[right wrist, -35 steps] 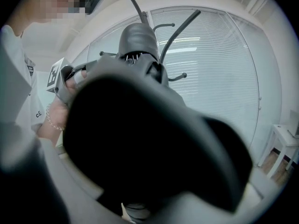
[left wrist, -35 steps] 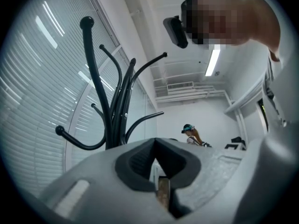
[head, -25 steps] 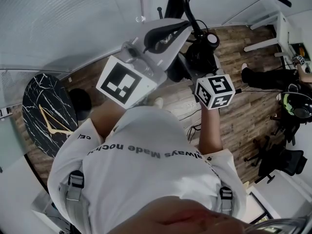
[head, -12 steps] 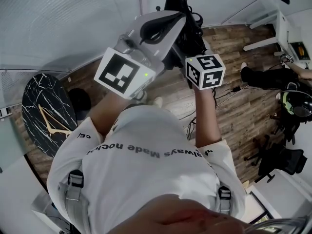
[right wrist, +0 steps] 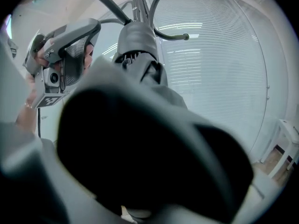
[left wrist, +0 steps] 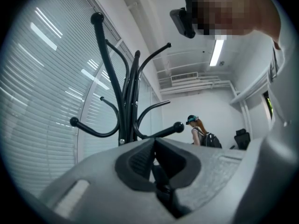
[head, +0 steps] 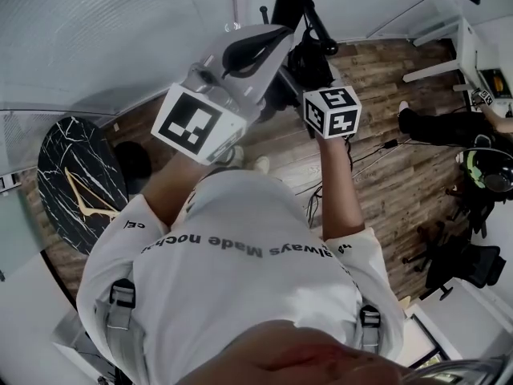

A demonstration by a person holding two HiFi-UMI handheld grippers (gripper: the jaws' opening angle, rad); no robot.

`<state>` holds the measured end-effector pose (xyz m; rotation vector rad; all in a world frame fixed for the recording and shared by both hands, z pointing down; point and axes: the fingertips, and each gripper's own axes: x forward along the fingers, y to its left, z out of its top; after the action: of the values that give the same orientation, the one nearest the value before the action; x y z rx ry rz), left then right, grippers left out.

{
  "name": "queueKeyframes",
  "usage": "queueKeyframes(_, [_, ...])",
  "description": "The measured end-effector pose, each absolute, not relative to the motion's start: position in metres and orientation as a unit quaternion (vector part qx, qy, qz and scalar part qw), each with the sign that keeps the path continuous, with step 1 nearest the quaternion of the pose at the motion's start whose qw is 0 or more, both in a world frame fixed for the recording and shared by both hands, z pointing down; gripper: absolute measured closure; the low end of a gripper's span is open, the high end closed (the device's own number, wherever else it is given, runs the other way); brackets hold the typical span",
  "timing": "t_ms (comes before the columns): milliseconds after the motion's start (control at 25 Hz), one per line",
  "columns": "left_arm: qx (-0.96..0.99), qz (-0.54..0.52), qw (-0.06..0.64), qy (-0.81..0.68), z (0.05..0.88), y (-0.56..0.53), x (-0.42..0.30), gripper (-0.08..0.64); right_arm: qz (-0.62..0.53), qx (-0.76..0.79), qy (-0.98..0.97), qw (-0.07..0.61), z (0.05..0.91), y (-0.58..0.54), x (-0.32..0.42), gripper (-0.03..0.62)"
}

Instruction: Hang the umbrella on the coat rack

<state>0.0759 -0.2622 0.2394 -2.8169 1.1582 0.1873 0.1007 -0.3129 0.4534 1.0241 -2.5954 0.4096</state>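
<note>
The black coat rack point(left wrist: 128, 92) rises ahead, its pole point(head: 287, 2) at the top of the head view and its curved hooks spreading above both grippers. A dark folded umbrella point(head: 311, 61) is in my right gripper point(head: 317, 87), just below the marker cube and close to the pole. In the right gripper view the umbrella point(right wrist: 140, 45) fills the jaws, its folded canopy pointing up at the hooks; the jaws are opening slightly but still hold it. My left gripper point(head: 268, 38) sits beside it on the left, aimed at the rack, pads together point(left wrist: 154, 141), nothing visible past their tips.
A black marble round table point(head: 68, 183) stands low on the left. White blinds cover the wall behind the rack. At the right are a white desk frame point(head: 441, 46), a person point(head: 441, 127) and a black chair point(head: 473, 263). Another person with a backpack point(left wrist: 201, 134) stands far behind.
My right gripper has carried the umbrella up the picture and leftward, closer to the rack's pole and to the left gripper. The left gripper has hardly moved.
</note>
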Motion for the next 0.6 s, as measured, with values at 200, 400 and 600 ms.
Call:
queueKeyframes(200, [-0.921, 0.065, 0.015, 0.384, 0.255, -0.25, 0.062, 0.557, 0.141, 0.338, -0.919, 0.145, 0.476, -0.312, 0.089, 0.291])
queueKeyframes(400, [-0.921, 0.063, -0.002, 0.385, 0.265, -0.242, 0.061, 0.557, 0.143, 0.336, -0.922, 0.131, 0.484, -0.311, 0.086, 0.265])
queueKeyframes(600, [-0.922, 0.065, -0.016, 0.381, 0.273, -0.234, 0.059, 0.557, 0.102, 0.371, -0.916, 0.116, 0.457, -0.304, 0.105, 0.253])
